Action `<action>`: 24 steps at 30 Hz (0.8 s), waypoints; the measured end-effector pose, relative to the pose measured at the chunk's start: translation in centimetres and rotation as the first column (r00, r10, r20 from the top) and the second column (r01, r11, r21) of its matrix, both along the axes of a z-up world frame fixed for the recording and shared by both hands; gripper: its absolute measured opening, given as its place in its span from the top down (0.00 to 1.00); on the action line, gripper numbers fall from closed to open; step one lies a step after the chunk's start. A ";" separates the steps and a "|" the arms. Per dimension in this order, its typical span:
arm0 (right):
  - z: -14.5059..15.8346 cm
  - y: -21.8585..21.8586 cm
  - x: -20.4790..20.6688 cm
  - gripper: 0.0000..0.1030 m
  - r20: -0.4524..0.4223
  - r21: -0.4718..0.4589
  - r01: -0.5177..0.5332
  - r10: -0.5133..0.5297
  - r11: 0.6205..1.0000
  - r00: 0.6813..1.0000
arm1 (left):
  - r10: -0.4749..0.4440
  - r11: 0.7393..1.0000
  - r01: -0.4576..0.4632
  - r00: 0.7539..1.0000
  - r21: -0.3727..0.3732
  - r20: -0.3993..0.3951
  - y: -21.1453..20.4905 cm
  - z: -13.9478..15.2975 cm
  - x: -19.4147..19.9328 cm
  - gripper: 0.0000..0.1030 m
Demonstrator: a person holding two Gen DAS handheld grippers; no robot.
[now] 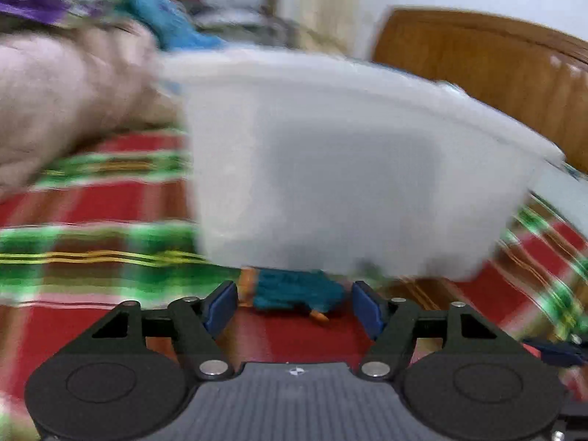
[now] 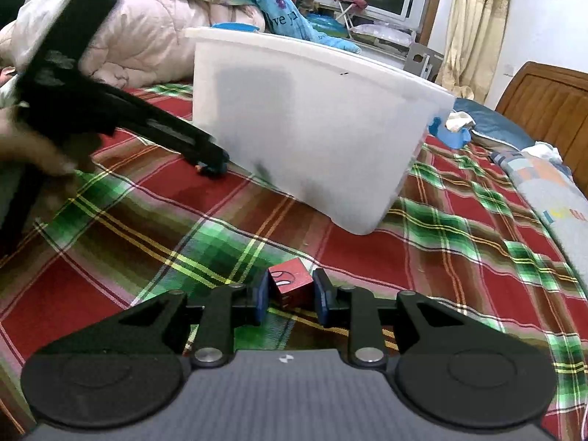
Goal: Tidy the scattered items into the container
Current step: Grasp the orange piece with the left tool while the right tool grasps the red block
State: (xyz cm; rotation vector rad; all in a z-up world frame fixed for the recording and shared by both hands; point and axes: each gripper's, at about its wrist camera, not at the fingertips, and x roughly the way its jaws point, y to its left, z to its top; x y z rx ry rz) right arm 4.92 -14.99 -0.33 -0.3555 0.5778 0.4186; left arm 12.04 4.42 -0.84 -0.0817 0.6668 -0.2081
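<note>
The left tongs (image 1: 292,303) reach low over the plaid bedcover (image 1: 92,257), fingers pointed at the foot of the white container (image 1: 330,169). The jaws stand wide apart with a teal and orange toy (image 1: 294,292) lying between them; the blue pads (image 1: 222,305) sit either side of it, and the left wrist view is too smeared to say whether they touch it. The toy lies on the bedcover right against the container's near wall. In the right wrist view the left tongs (image 2: 211,163) show as a black tool slanting down from the upper left, tip on the bedcover just beside the container (image 2: 312,128), with a blurred hand (image 2: 40,147) behind its handle.

The right tongs (image 2: 290,294) are held low and level over the bed, jaws partly closed around a small red cube (image 2: 290,283). The cube sits between the two blue pads (image 2: 261,296), close to both, though a firm grip cannot be told. Its face carries a white-and-black cartoon eye marking; no lettering is readable on it. The cube is near the container but apart from it, outside it.

Behind the container a blue patterned cloth (image 2: 283,14) shows part of a printed word ending in "ve".
</note>
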 end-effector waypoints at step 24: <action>0.2 -0.6 0.4 0.72 -0.018 0.037 0.039 -0.038 0.999 0.999 | -0.306 0.934 0.288 0.950 0.213 0.055 -5.0 -0.5 -1.7 0.43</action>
